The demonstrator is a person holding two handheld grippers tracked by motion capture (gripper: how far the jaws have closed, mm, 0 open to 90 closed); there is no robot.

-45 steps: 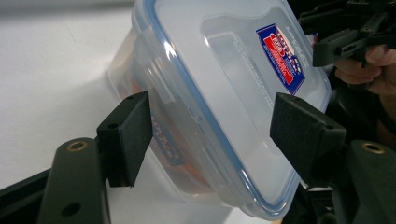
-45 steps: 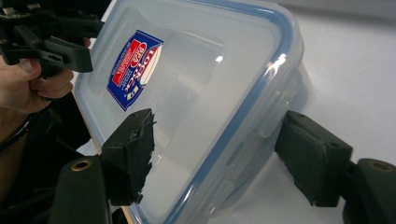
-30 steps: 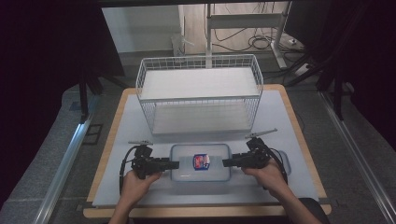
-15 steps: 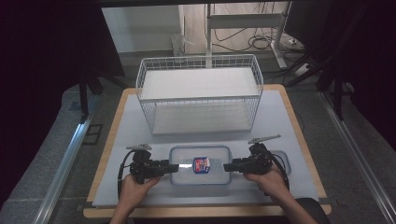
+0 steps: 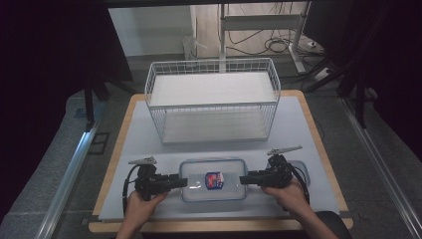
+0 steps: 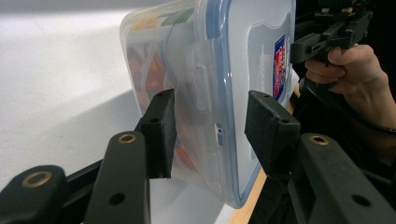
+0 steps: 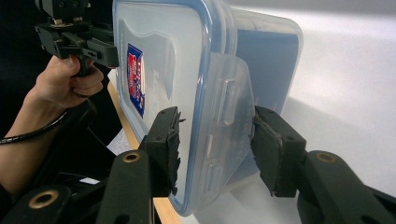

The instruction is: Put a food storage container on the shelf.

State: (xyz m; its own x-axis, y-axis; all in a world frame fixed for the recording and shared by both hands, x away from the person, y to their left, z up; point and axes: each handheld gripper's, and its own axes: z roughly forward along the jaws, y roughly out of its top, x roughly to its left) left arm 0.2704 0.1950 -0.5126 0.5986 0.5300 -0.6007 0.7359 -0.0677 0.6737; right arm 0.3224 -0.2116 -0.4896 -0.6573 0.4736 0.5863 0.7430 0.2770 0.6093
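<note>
Both claws, left (image 6: 208, 135) and right (image 7: 215, 149), have just been closing around the end latches of the clear, blue-rimmed lidded plastic box (image 5: 213, 179) without a firm grip yet, so lifting now could tip it.

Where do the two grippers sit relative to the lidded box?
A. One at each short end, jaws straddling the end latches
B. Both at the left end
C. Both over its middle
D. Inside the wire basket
A: in the high view the left gripper and right gripper flank the box, and each gripper view shows an end latch between the jaws.
</note>
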